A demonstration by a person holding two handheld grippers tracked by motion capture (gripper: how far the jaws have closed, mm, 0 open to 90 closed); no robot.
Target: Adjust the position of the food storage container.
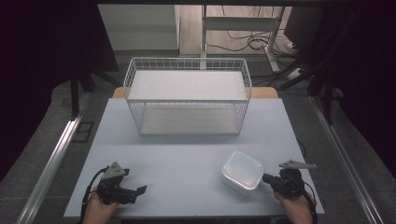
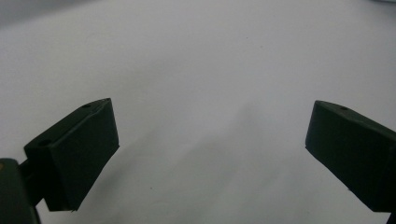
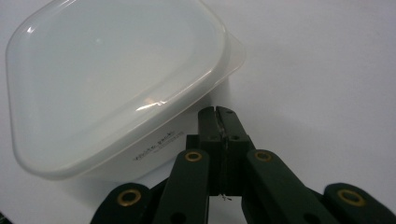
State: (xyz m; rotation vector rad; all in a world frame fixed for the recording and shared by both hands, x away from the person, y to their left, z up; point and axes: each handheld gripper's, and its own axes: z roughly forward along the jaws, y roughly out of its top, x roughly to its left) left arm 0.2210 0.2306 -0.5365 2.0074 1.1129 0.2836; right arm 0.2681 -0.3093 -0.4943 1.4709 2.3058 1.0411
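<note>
A white plastic container (image 1: pixel 242 171) with a translucent lid sits on the pale table (image 1: pixel 177 158) at the front right. My right gripper (image 1: pixel 266 178) lies just right of it, shut with nothing between the jaws. In the right gripper view the closed tips (image 3: pixel 218 112) rest at the side wall of the container (image 3: pixel 112 79), below the lid's rim. My left gripper (image 1: pixel 134 191) is at the front left, held in a hand and pointing right. It is open, and in the left gripper view its jaws (image 2: pixel 210 121) stand wide apart over bare table.
A white wire basket (image 1: pixel 131 71) with a white board across its top stands at the back middle of the table. Beyond it are a desk frame and cables (image 1: pixel 247 42) on the floor. Dark curtains flank both sides.
</note>
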